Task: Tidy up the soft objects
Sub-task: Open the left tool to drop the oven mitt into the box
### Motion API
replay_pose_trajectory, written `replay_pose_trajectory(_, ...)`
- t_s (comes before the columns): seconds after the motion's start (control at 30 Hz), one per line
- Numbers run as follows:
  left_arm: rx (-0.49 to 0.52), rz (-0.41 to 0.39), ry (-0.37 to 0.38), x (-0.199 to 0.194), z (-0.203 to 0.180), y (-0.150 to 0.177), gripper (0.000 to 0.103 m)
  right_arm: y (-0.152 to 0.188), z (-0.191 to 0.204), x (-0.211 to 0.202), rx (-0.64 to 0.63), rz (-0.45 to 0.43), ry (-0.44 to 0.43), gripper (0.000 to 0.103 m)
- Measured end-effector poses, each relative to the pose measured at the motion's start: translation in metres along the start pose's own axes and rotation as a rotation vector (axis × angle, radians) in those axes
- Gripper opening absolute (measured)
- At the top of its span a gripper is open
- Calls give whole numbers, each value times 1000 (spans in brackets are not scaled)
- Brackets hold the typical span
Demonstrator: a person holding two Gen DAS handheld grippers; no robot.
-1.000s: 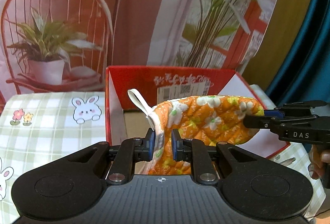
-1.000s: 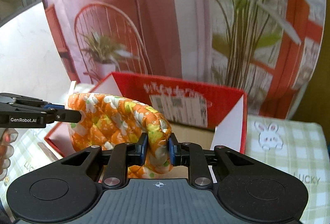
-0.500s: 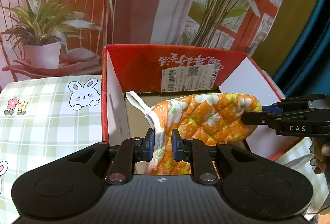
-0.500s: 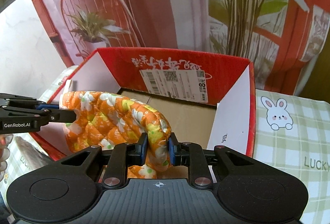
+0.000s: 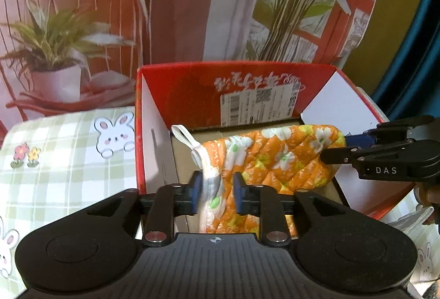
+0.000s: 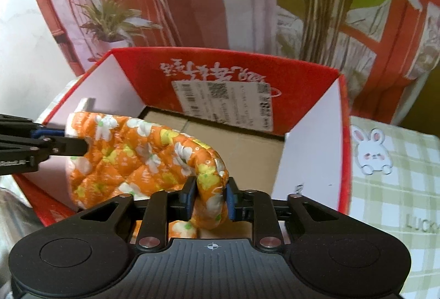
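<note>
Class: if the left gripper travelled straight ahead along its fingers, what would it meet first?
The left gripper already has the orange oven mitt between its fingers; beyond that, probably the red box's far wall, though depth is uncertain.
</note>
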State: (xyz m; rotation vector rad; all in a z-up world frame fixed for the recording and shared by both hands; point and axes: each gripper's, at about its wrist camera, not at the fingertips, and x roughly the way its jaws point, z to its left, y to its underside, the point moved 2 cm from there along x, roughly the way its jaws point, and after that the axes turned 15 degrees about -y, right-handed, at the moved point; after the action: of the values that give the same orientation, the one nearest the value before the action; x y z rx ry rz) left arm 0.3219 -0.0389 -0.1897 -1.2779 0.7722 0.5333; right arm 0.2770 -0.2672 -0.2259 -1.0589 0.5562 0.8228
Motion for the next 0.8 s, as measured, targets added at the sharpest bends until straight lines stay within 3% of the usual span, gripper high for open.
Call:
replay_pose_trajectory(0.03,-1,-18,0,-5,1,-1,41,0,1,-1,-9,-10,20,30)
replay_pose_trajectory(0.2,-21,-103,0,-32,7,-6,44,0,7,-24,-35,-109,59,39)
replay_pose_trajectory(0.47,-69,-211,23,-87,19,20,44,27,31,-79,-73,-303,34,39)
replay_pose_trajectory(0.63,-86,-235,50,-110,20,46,44,56,38,-113,-65,-413,8,41)
replay_pose_trajectory(0.8,-112,-216,74,-113,20,65,44,77,40,-132,-93,-440,21,43)
